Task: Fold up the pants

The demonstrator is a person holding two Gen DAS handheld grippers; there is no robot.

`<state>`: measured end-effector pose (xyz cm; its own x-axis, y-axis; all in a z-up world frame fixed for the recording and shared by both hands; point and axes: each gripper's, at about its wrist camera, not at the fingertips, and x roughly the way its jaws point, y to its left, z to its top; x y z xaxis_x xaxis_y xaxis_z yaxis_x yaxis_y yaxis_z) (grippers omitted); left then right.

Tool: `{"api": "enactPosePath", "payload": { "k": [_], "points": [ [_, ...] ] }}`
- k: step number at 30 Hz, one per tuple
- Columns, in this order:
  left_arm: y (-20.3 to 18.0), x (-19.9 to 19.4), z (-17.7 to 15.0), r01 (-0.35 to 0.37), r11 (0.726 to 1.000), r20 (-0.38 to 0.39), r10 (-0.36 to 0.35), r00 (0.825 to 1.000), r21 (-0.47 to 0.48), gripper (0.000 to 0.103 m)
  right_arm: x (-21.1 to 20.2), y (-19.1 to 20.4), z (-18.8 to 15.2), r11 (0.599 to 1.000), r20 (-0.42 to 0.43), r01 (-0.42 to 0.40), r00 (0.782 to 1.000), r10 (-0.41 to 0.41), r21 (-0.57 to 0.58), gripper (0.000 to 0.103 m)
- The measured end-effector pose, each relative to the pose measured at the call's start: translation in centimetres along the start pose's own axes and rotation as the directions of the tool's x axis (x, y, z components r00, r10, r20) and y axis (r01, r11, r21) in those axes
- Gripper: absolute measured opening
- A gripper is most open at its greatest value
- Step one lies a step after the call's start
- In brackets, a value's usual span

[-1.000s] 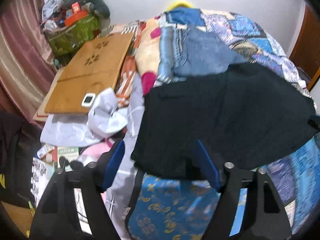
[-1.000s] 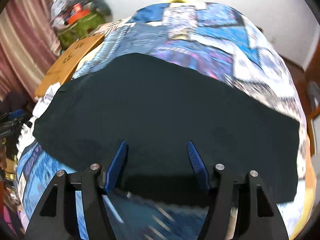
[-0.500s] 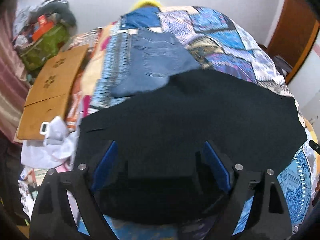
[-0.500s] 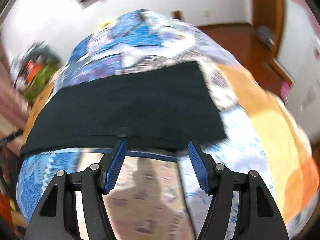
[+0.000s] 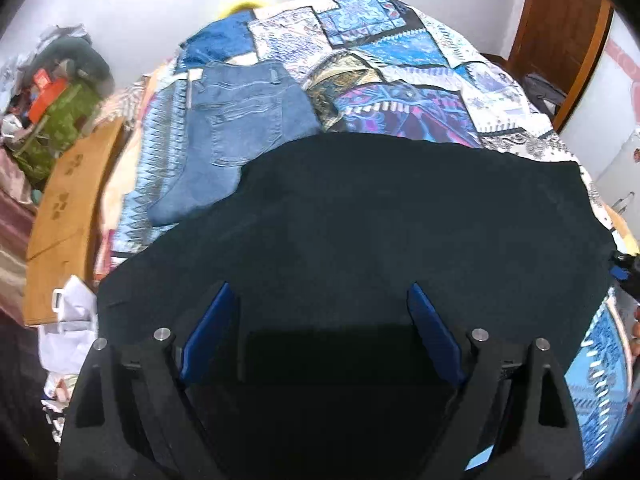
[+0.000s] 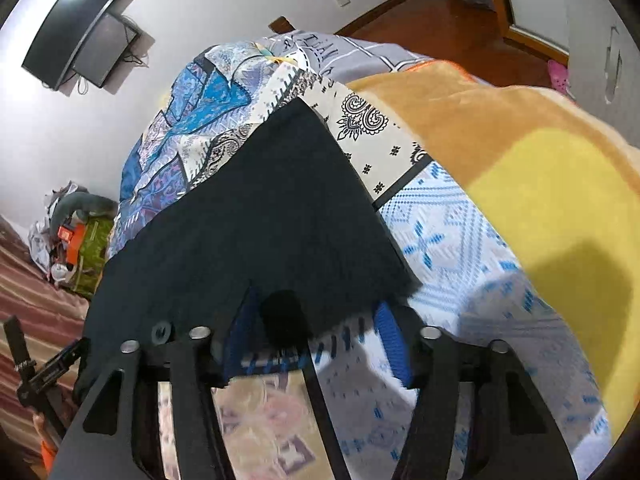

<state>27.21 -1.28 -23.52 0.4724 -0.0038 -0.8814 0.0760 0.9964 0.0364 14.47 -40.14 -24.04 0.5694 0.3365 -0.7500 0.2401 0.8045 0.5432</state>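
- We are seeing the black pants lying flat across the near side of the bed, over its patchwork cover, with folded blue jeans just beyond them toward the bed's far left side.
- We are seeing a green bag off the bed's far left corner, stuffed with clutter and an orange box; the rest of its contents is too blurred to name.
- We are holding the left gripper over the pants near the bed's near edge, its jaws standing wide apart and having just been opening; the cloth is lying between the blue pads, which are not pressing on it.
- We are holding the right gripper at the pants' corner by the bed's near edge, its jaws having just been closing; a fold of black cloth is bunching between the pads, yet whether they are pinching it we cannot tell.
- An orange-yellow blanket is covering the bed's right side.
- The pants' near hem is hiding behind the left gripper's fingers.
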Motion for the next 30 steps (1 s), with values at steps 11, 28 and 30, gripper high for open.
{"api": "enactPosePath", "payload": {
  "k": [11, 28, 30],
  "points": [
    [-1.9, 0.5, 0.2, -0.019, 0.997, 0.015, 0.018, 1.0, 0.073, 0.099, -3.3, 1.8, 2.8, 0.979, 0.168, 0.114, 0.982, -0.086, -0.167, 0.012],
    [0.7, -0.7, -1.9, 0.038, 0.999, -0.001, -0.038, 0.999, -0.028, 0.102, -7.8, 0.3, 4.0, 0.982, 0.152, 0.158, 0.978, -0.141, -0.107, 0.027],
    [0.6, -0.9, -2.2, 0.026, 0.999, 0.006, -0.026, 1.0, -0.024, 0.102, -7.9, 0.3, 2.6, 0.991, 0.117, 0.1, 0.989, -0.09, -0.087, 0.049]
  ]
}}
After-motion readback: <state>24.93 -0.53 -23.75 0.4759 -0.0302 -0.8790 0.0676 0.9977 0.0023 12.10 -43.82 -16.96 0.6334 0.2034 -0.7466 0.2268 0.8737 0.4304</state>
